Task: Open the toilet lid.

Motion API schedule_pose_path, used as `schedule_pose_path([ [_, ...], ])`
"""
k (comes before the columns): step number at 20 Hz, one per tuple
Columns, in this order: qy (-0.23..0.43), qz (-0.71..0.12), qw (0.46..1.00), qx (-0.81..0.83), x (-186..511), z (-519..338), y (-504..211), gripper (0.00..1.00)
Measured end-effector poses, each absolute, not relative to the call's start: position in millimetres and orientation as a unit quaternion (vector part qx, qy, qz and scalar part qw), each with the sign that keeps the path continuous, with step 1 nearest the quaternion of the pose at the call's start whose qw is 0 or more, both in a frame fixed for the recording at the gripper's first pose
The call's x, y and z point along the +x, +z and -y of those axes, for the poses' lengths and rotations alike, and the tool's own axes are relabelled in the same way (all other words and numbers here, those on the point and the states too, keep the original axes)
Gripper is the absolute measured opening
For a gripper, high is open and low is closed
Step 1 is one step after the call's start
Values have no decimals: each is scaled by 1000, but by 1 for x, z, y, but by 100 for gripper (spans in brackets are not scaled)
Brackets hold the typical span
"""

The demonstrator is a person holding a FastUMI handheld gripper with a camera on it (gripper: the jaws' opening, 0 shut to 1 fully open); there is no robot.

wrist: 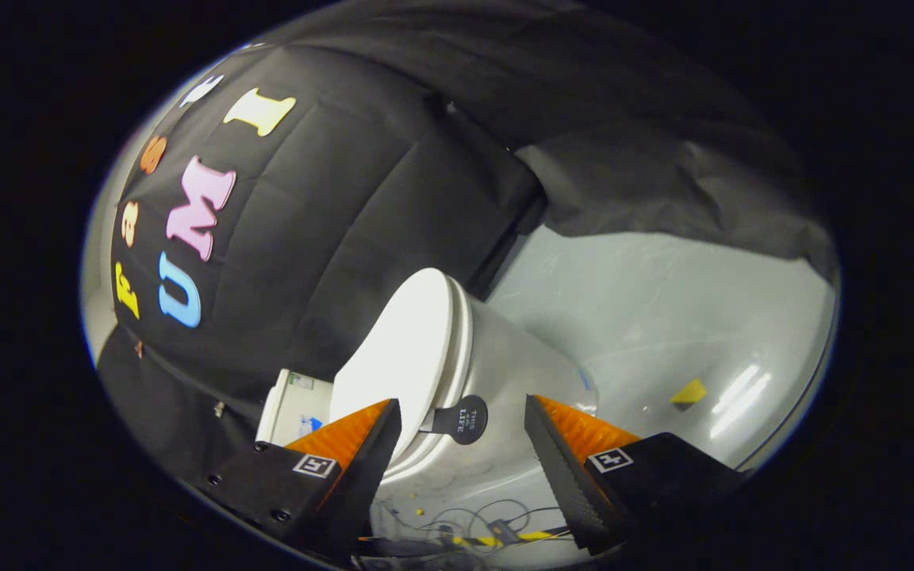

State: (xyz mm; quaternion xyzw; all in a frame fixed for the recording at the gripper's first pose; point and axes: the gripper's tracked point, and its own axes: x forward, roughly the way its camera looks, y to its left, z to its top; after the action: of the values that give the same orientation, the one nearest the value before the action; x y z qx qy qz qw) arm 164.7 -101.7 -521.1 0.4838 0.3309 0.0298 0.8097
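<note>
A white toilet (505, 373) stands ahead of me on a pale floor, tilted in my rolled view. Its white lid (405, 349) lies shut on the seat. A small black round tab (465, 419) sticks out from the lid's front edge. My gripper (465, 424) is open, with the tab between the two fingertips and a gap on each side. One finger (362, 444) overlaps the lid's front edge; the other finger (576, 452) is in front of the bowl's side. Neither finger presses on the tab.
The white tank (290, 408) sits behind the lid against the black cloth wall (330, 238). A yellow scrap (689, 392) lies on the grey floor (663, 317) beyond the bowl. Loose cables (473, 527) trail on the floor below the fingers.
</note>
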Motion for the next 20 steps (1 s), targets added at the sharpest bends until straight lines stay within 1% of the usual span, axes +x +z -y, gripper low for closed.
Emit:
schedule_pose_path([
  [3,33,-339,769,541,172,94,-531,96],
  [5,29,-336,758,558,181,91,-538,77],
  [6,30,-340,754,561,184,86,-542,77],
  [7,25,-351,753,556,184,80,-551,68],
  [9,62,-363,740,563,184,63,-544,48],
  [10,56,-379,738,555,199,59,-560,48],
  [11,36,-370,733,569,183,58,-563,37],
  [13,40,-372,746,550,183,55,-561,14],
  [16,37,-377,769,515,183,54,-555,13],
  [17,36,-375,774,509,185,53,-545,11],
  [20,43,-373,797,473,185,50,-520,10],
])
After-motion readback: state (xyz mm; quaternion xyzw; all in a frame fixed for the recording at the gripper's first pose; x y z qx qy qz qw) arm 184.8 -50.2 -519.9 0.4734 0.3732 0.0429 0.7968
